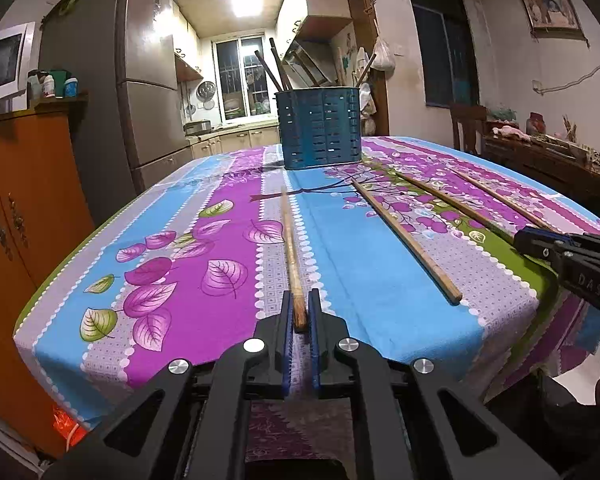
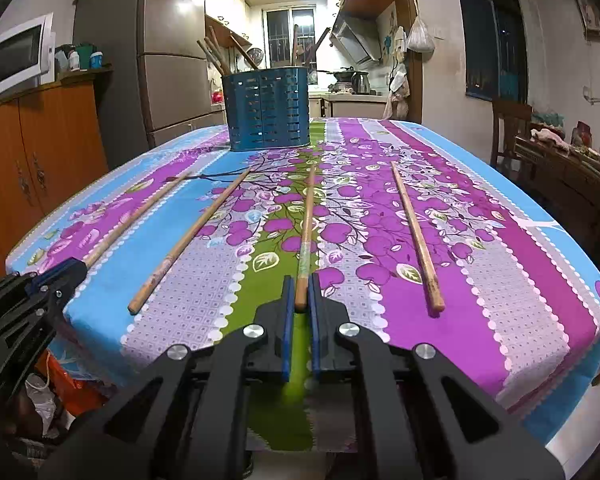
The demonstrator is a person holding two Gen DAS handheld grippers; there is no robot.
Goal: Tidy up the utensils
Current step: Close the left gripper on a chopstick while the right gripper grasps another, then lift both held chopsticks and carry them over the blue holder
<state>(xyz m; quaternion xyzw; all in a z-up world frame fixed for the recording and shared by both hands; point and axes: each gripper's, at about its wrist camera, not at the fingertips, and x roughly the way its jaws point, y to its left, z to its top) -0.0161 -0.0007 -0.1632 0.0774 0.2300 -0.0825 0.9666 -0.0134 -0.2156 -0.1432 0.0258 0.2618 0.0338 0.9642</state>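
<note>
Several wooden chopsticks lie on the flowered tablecloth [image 1: 188,208]. My left gripper [image 1: 300,308] is shut on the near end of the leftmost chopstick [image 1: 290,248], which rests on the cloth. My right gripper [image 2: 300,292] is shut on the near end of the third chopstick [image 2: 307,224]; it also shows in the left wrist view [image 1: 540,240]. A loose chopstick [image 1: 404,236] lies between the two held ones, also in the right wrist view [image 2: 192,236]. Another [image 2: 416,236] lies to the right. A blue slotted utensil holder [image 1: 322,128] with chopsticks in it stands at the far end [image 2: 269,108].
An orange cabinet [image 1: 24,208] and a fridge [image 1: 148,92] stand left of the table. A wooden chair [image 2: 510,128] and a cluttered sideboard [image 2: 568,160] are at the right. The table's near edge [image 2: 500,380] is just below my grippers.
</note>
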